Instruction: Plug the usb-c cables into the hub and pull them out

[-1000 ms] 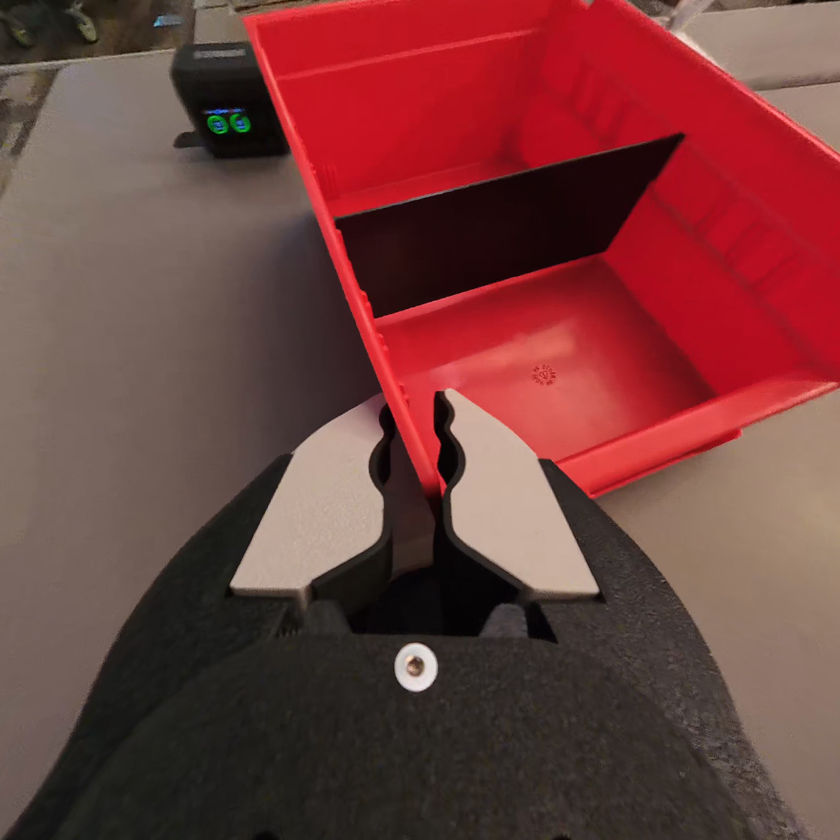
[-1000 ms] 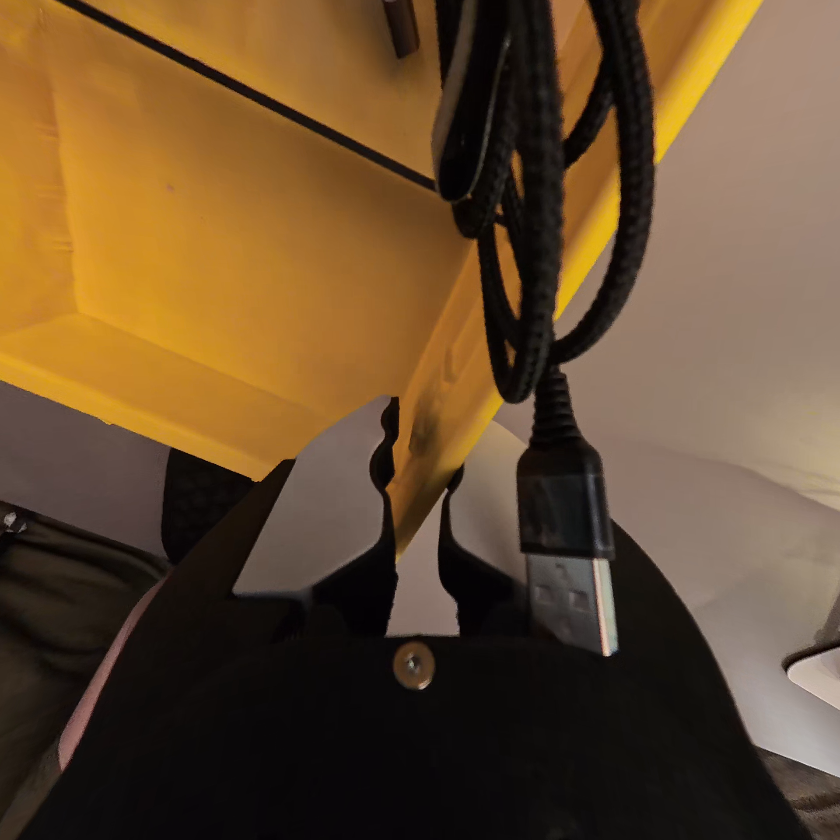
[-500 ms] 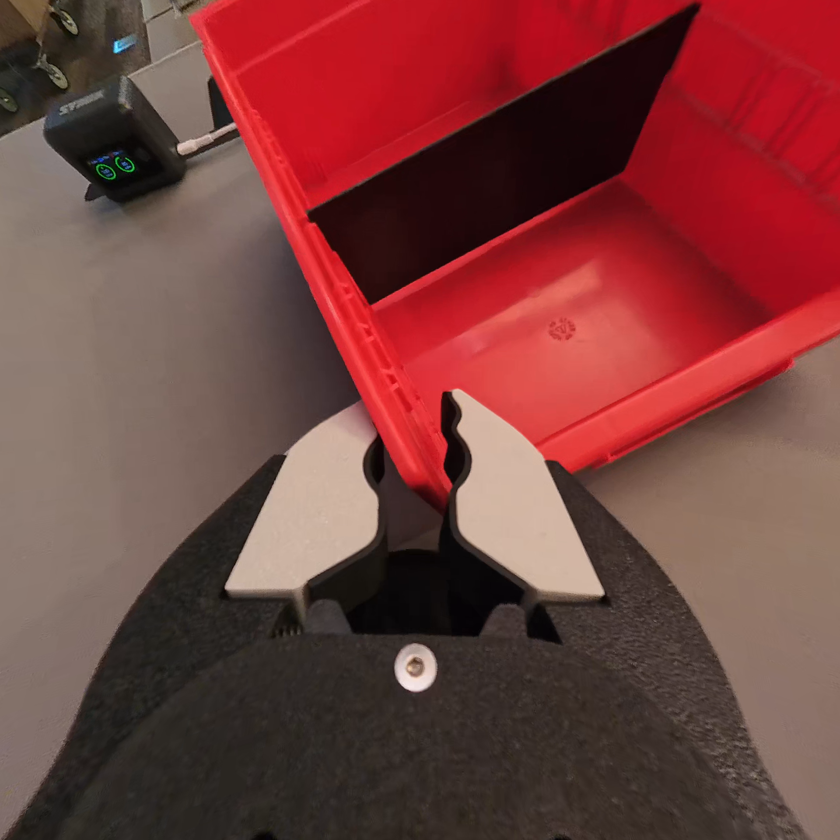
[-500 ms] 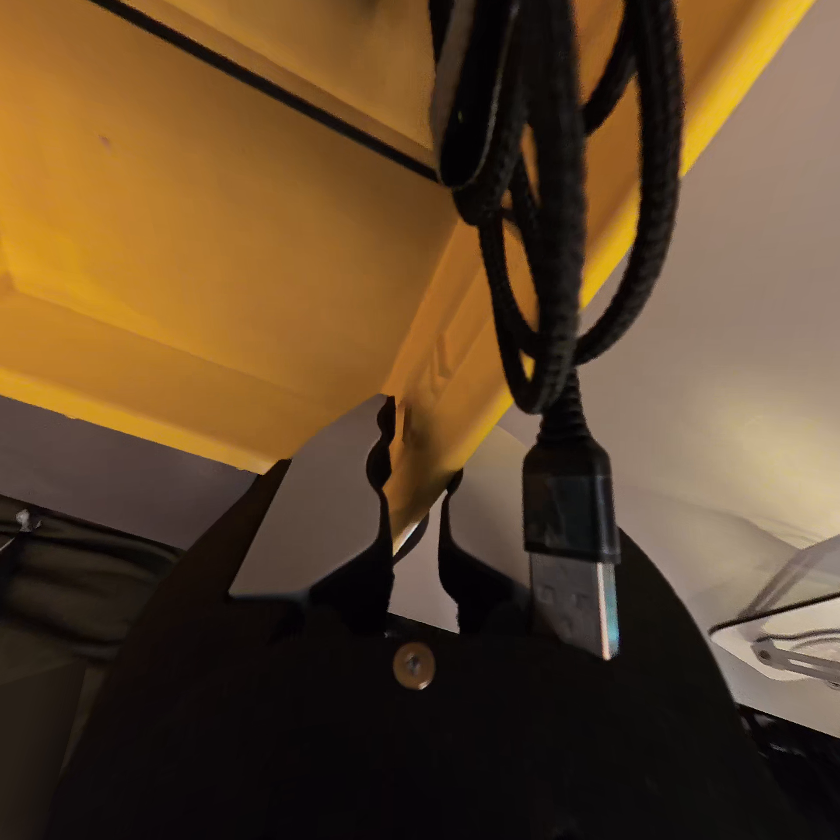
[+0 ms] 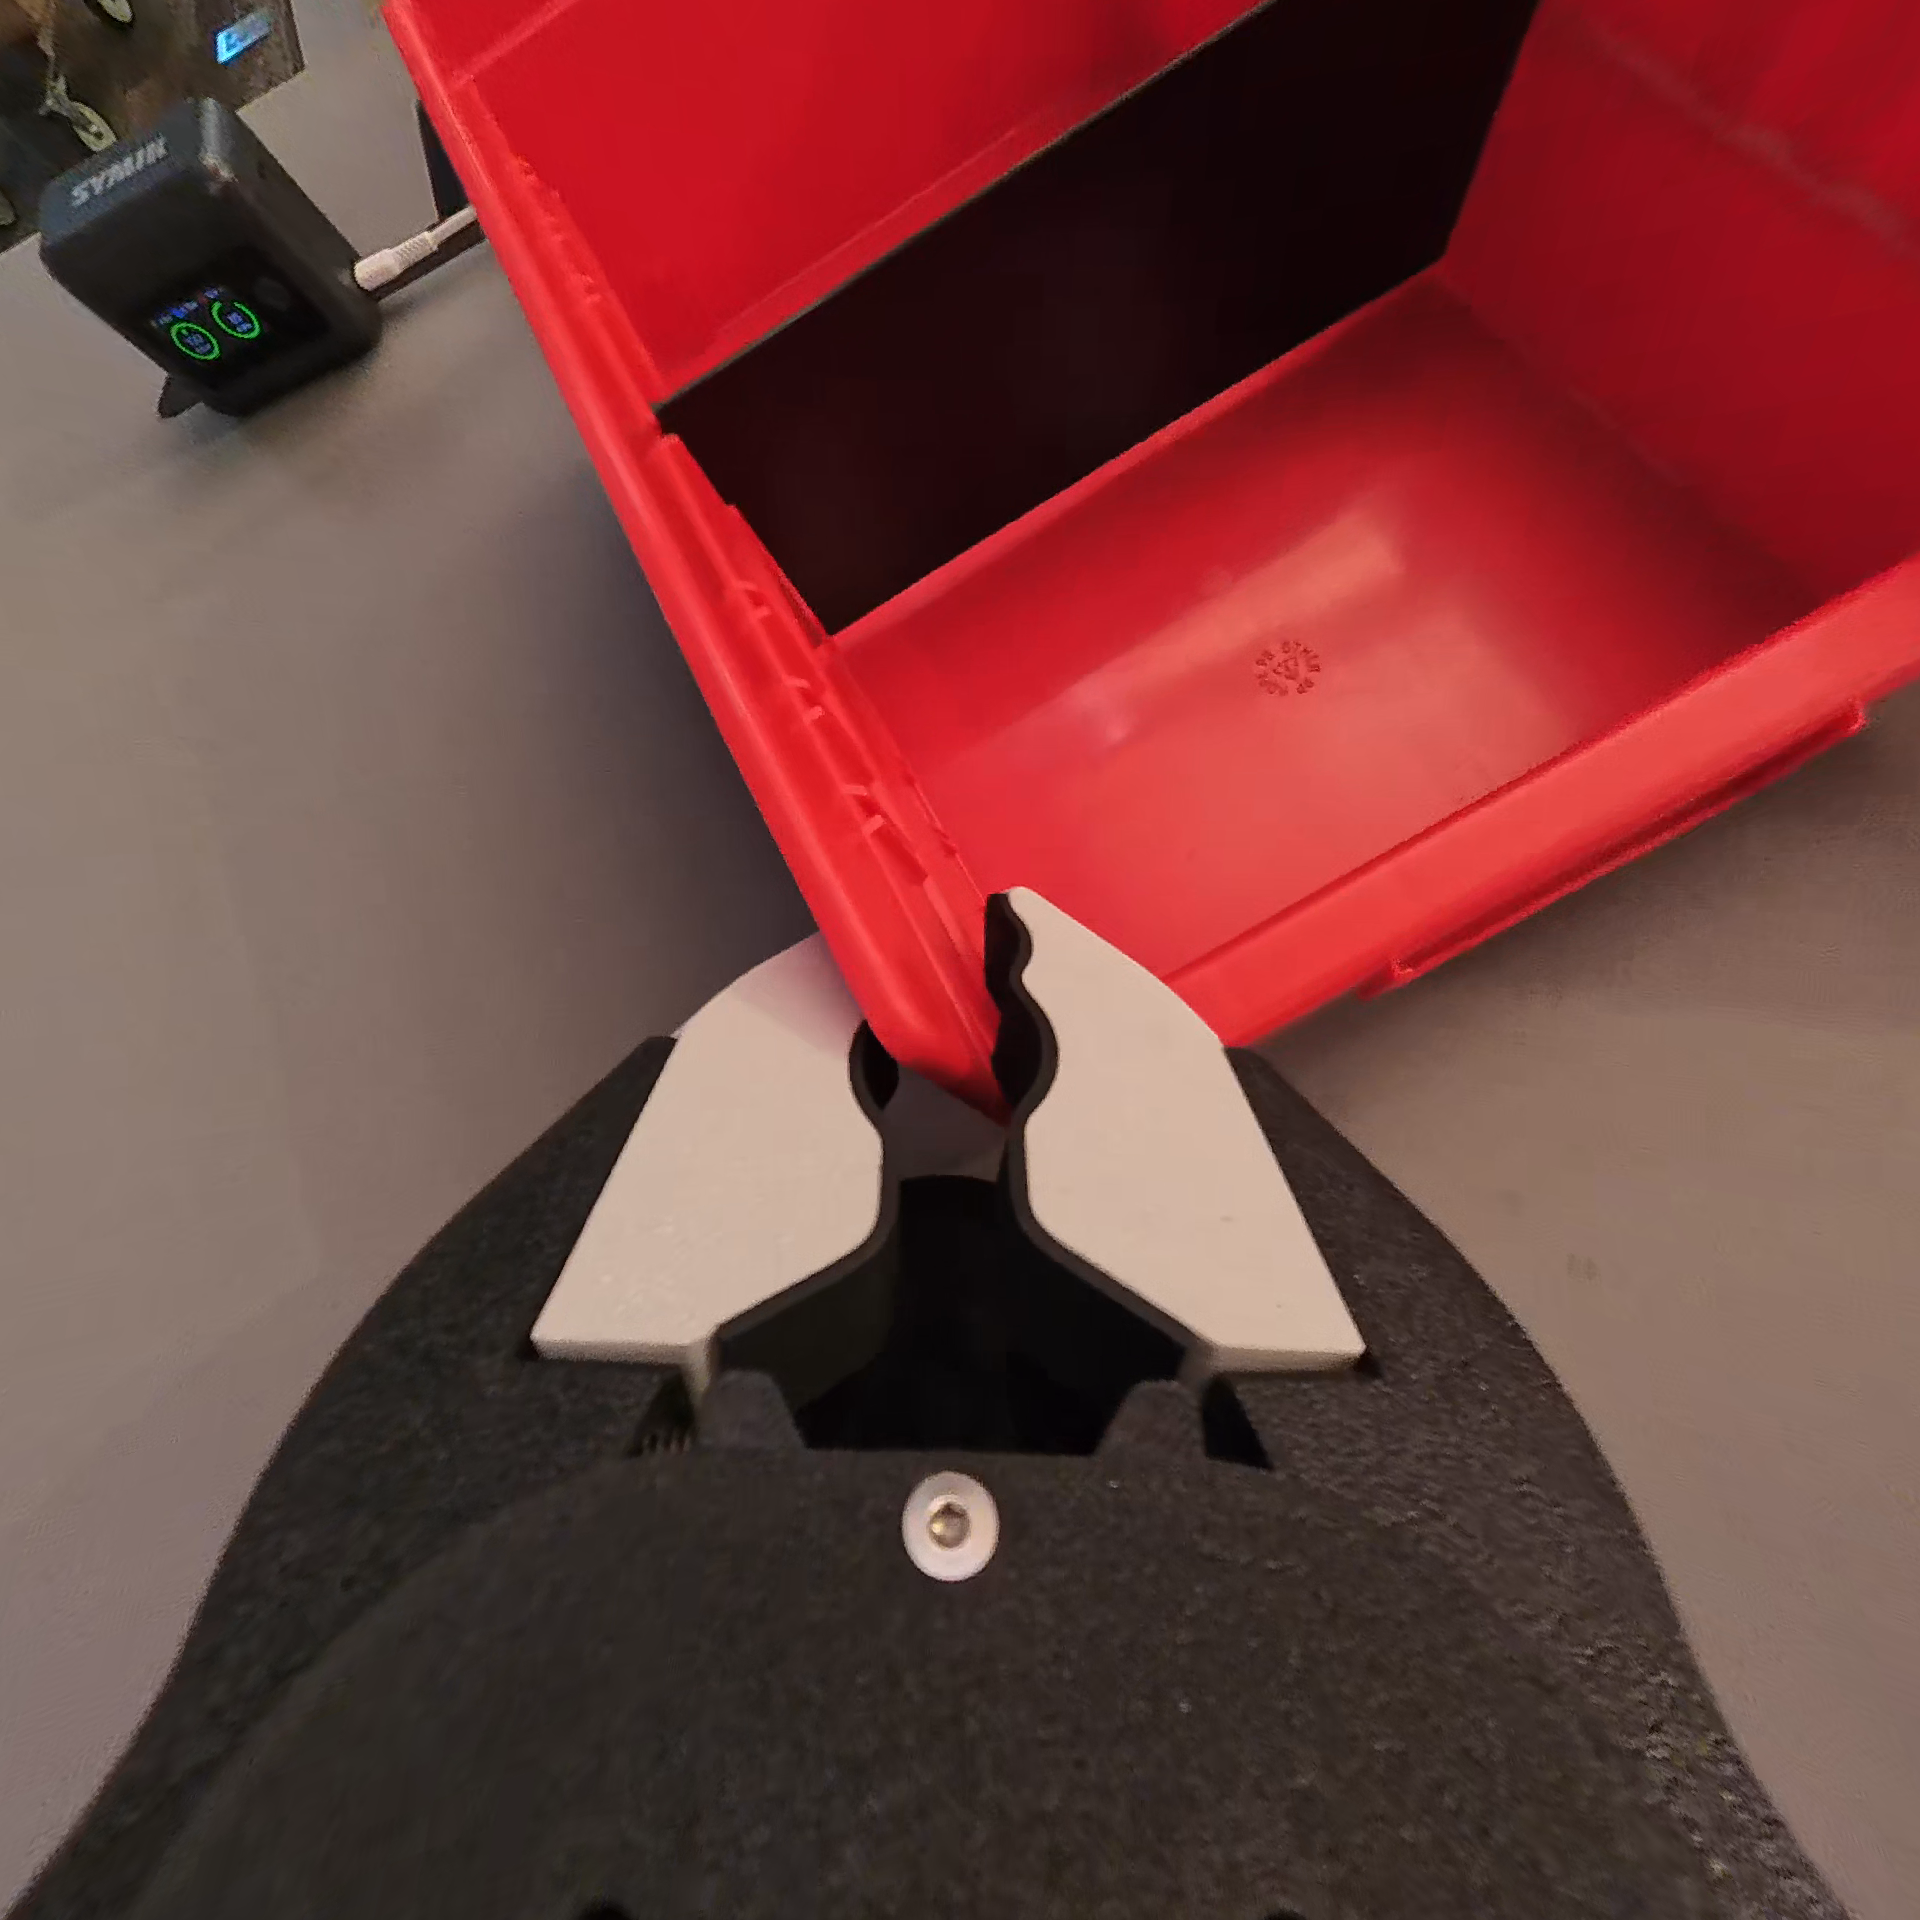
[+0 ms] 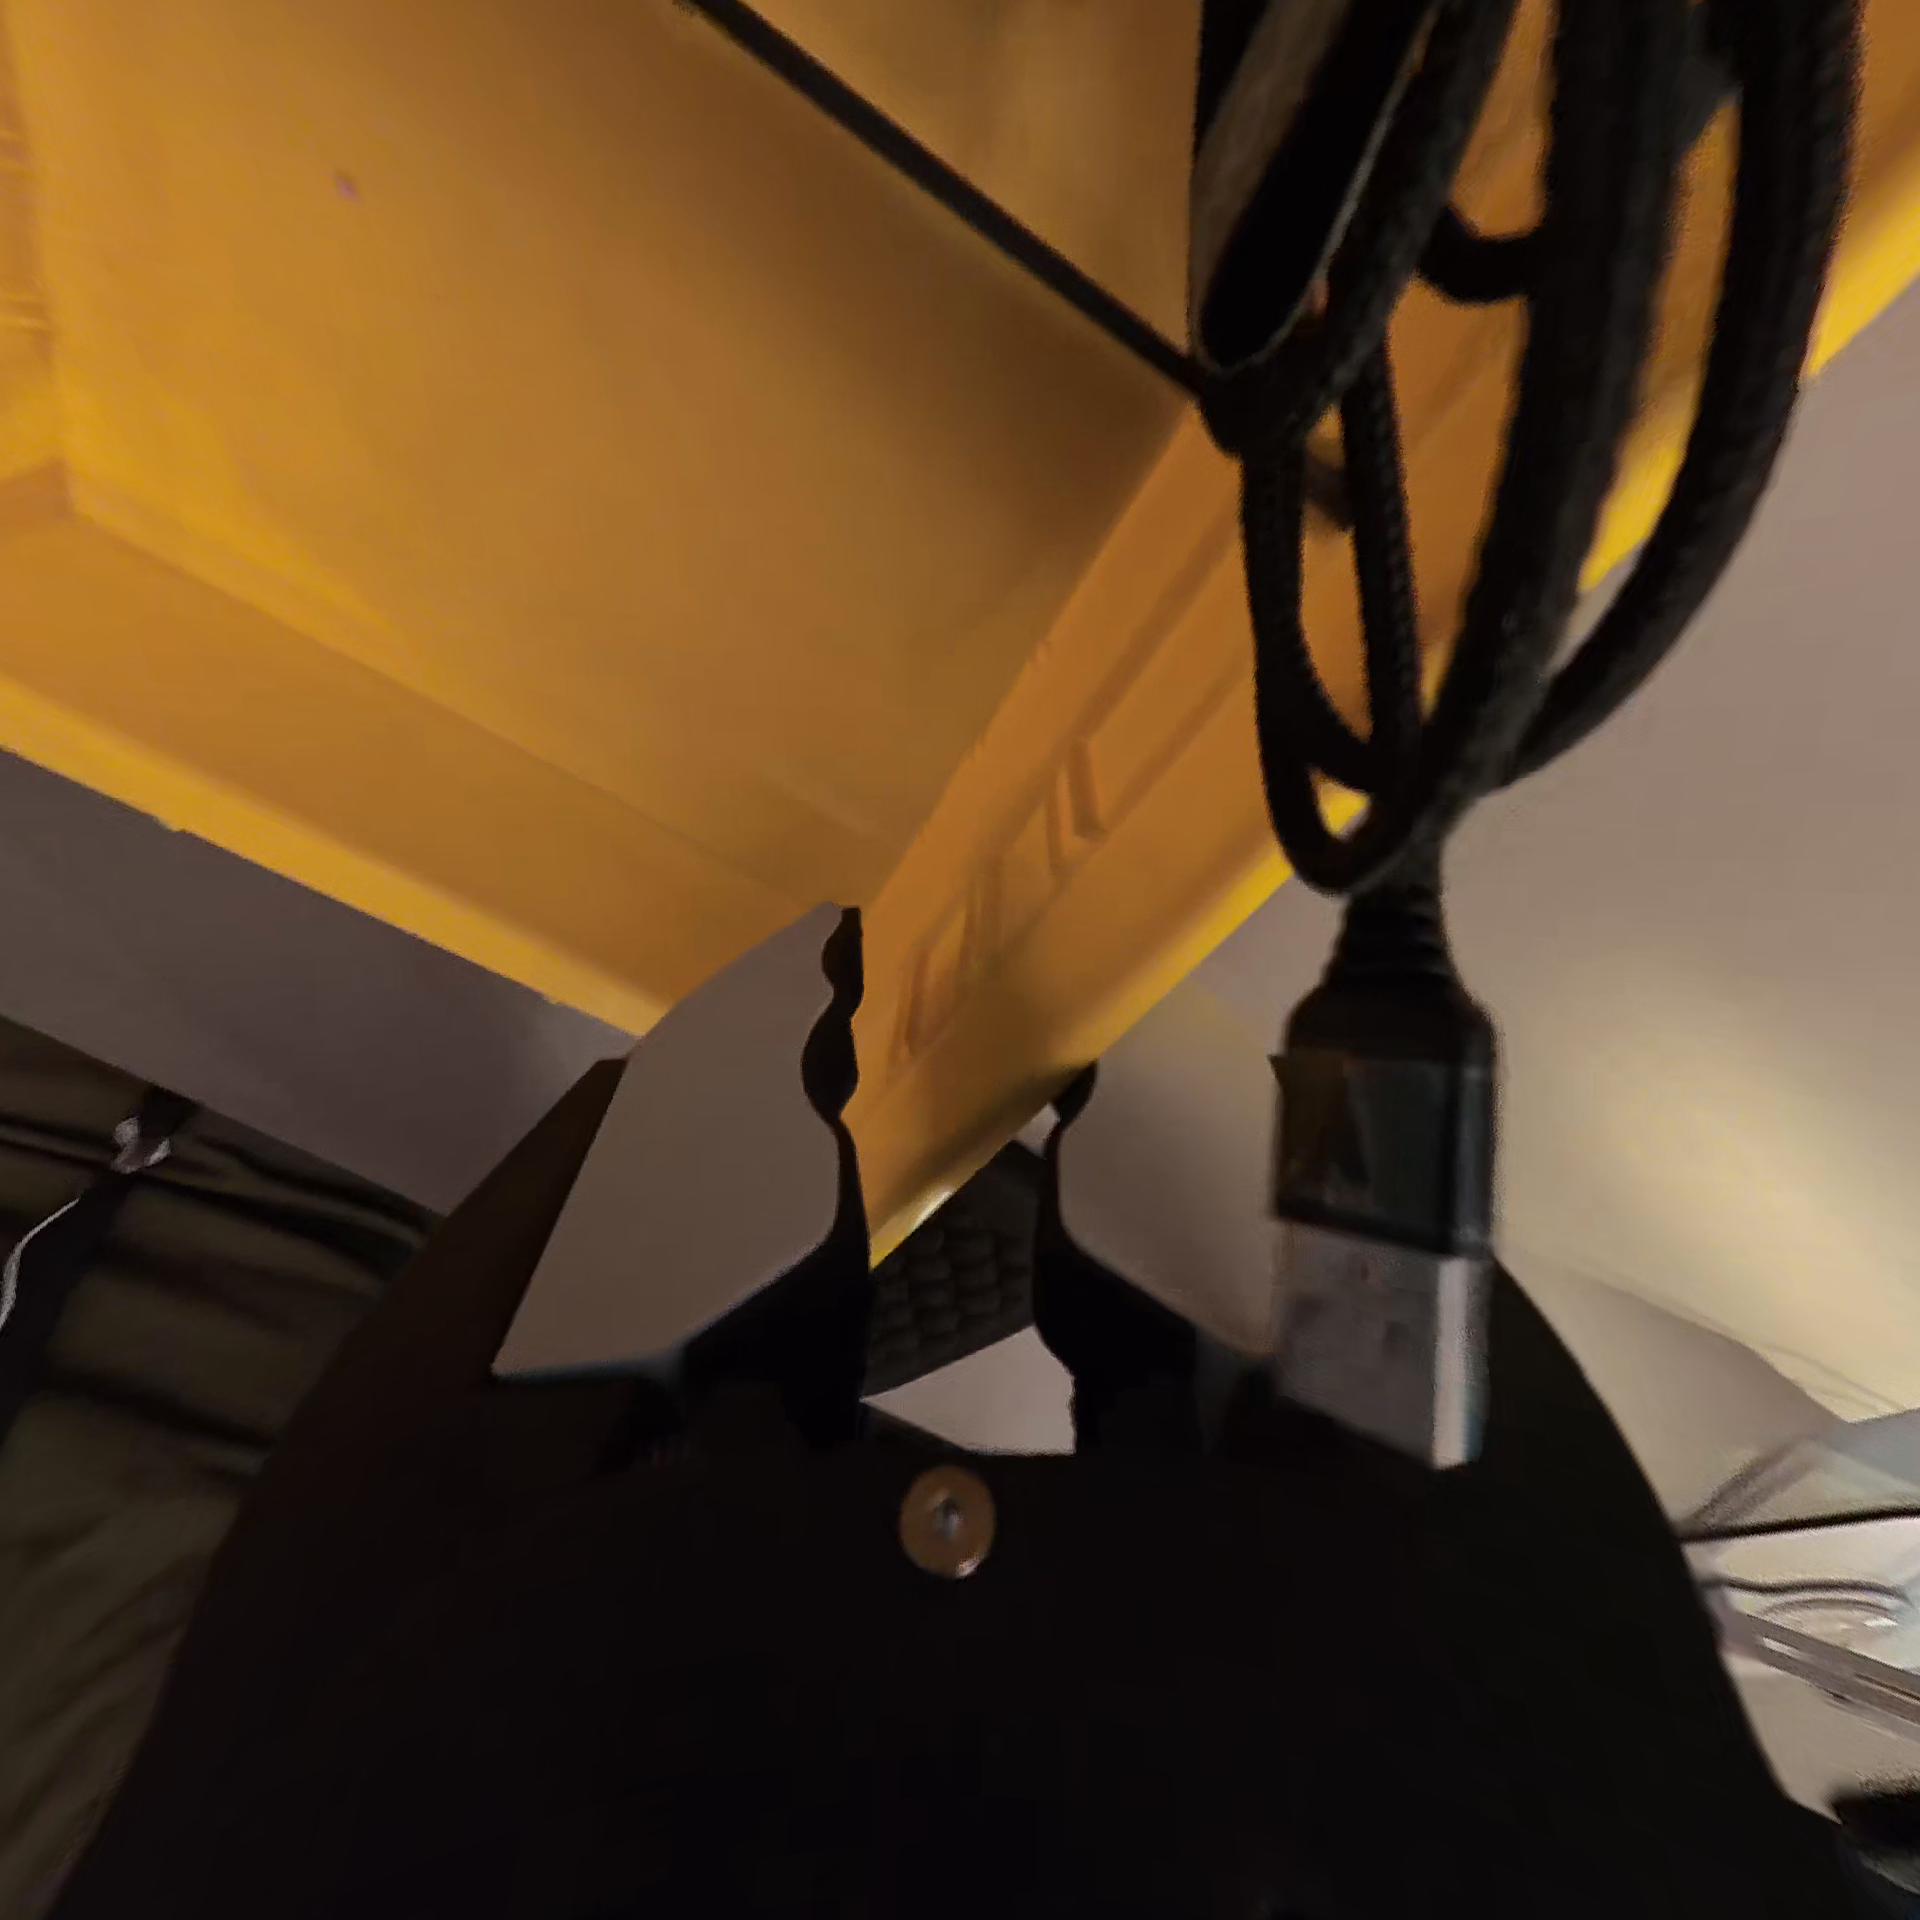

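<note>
Red plastic is filling the left wrist view: the left claw is pinching the near corner of a red bin's side wall, one grey finger inside the bin and the other outside, both pressing on the rim. A black divider is splitting the bin into two compartments, and neither compartment is showing anything inside. The bin is sitting tilted on a grey bench. Toward the bench's far left corner a small black box with a lit screen is standing, with a plug and lead at its side.

Yellow plastic is filling the right wrist view, which is dim and blurred. The right claw is gripping the rim of a yellow bin at a corner, the rim wedged between its fingers, though the far finger is mostly hidden behind the wall. The bin is appearing from below and tipped. A bundle of black braided cable, looped and bound with a strap, is hanging over the bin's edge just right of the claw. Its metal-ended plug is dangling beside the right finger, not within the grasp. A thin dark line is crossing the bin's inner face. The hub is not appearing in either view.
</note>
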`<state>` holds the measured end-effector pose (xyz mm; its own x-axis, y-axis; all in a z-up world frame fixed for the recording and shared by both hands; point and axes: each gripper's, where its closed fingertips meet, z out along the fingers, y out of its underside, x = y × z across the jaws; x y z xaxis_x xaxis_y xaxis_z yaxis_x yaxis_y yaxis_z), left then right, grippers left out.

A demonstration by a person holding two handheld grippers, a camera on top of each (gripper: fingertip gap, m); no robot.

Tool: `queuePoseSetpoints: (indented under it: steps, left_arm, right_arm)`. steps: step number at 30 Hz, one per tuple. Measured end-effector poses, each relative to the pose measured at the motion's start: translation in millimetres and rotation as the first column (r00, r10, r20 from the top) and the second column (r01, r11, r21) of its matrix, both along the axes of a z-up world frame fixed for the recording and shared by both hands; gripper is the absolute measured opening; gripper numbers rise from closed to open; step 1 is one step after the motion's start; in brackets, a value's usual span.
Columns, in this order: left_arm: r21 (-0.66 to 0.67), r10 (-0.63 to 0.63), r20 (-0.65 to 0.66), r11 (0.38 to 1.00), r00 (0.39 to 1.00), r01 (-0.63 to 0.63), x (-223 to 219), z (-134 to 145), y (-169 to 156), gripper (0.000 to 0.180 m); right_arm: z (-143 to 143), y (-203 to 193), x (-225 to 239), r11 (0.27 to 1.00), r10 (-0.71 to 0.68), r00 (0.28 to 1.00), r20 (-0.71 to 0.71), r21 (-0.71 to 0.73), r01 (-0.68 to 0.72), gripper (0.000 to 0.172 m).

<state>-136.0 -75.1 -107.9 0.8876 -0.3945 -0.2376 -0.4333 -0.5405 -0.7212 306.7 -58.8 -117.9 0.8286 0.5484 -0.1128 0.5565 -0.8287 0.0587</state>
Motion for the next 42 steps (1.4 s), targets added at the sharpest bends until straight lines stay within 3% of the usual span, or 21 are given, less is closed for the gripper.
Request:
queuePoseSetpoints:
  steps: [1, 8, 13, 18, 19, 21, 22, 23, 25, 28, 30, 32, 35, 37, 42]
  left_arm:
    - [0.003, -0.001, 0.006, 1.000, 1.000, 0.001, 0, 0, -1, 0.013]
    - [0.021, -0.051, 0.055, 0.999, 0.997, 0.050, 0, 1, -18, 0.016]
    - [0.091, -0.099, 0.251, 0.993, 0.963, 0.079, 3, 13, -31, 0.023]
    - [0.320, -0.151, 0.406, 0.947, 0.901, 0.014, 1, 41, -42, 0.029]
    - [0.373, -0.150, 0.406, 0.928, 0.901, -0.014, -1, 47, -45, 0.029]
    - [0.504, -0.147, 0.386, 0.860, 0.911, -0.075, -3, 65, -55, 0.029]
    - [0.575, -0.163, 0.379, 0.813, 0.911, -0.094, 1, 76, -63, 0.028]
    - [0.635, -0.189, 0.364, 0.767, 0.912, -0.095, 7, 85, -70, 0.026]
    - [0.683, -0.225, 0.350, 0.726, 0.910, -0.083, 25, 91, -83, 0.020]
    - [0.651, -0.312, 0.386, 0.759, 0.868, -0.016, 63, 78, -92, 0.021]
    - [0.628, -0.358, 0.397, 0.777, 0.845, 0.034, 83, 64, -94, 0.021]
    - [0.668, -0.402, 0.376, 0.742, 0.835, 0.057, 91, 69, -99, 0.020]
    - [0.681, -0.406, 0.382, 0.731, 0.830, 0.044, 88, 71, -97, 0.018]
    - [0.668, -0.396, 0.438, 0.744, 0.807, 0.003, 81, 73, -95, 0.017]
    - [0.654, -0.358, 0.533, 0.749, 0.767, -0.105, 63, 77, -91, 0.016]
  right_arm:
    - [2, -4, -1, 1.000, -0.015, 1.000, -0.025, -0.023, 0.014, 0.029]
    - [35, -27, 6, 0.995, -0.095, 0.984, -0.154, -0.009, 0.094, 0.013]
    - [71, -35, -4, 0.971, -0.049, 0.998, -0.047, 0.230, 0.058, 0.014]
    - [103, -27, -88, 0.860, 0.144, 0.980, -0.136, 0.508, -0.056, 0.015]
    - [105, -29, -119, 0.840, 0.226, 0.949, -0.218, 0.538, -0.077, 0.017]
    - [110, -52, -193, 0.859, 0.386, 0.789, -0.478, 0.498, -0.118, 0.022]
    - [111, -62, -220, 0.886, 0.395, 0.712, -0.580, 0.446, -0.127, 0.024]
    - [108, -62, -236, 0.904, 0.371, 0.699, -0.611, 0.411, -0.120, 0.027]
    - [93, -35, -243, 0.885, 0.342, 0.799, -0.494, 0.455, -0.097, 0.035]
    - [82, 10, -246, 0.850, 0.268, 0.893, -0.362, 0.525, -0.042, 0.042]
    - [75, 20, -255, 0.885, 0.209, 0.899, -0.385, 0.465, -0.007, 0.046]
    - [68, 23, -268, 0.925, 0.143, 0.893, -0.427, 0.380, 0.033, 0.053]
    - [51, 30, -266, 0.935, 0.104, 0.940, -0.324, 0.355, 0.019, 0.052]
    - [38, 37, -258, 0.936, 0.073, 0.972, -0.225, 0.351, 0.011, 0.049]
    - [29, 41, -273, 0.960, 0.004, 0.973, -0.230, 0.272, 0.061, 0.037]
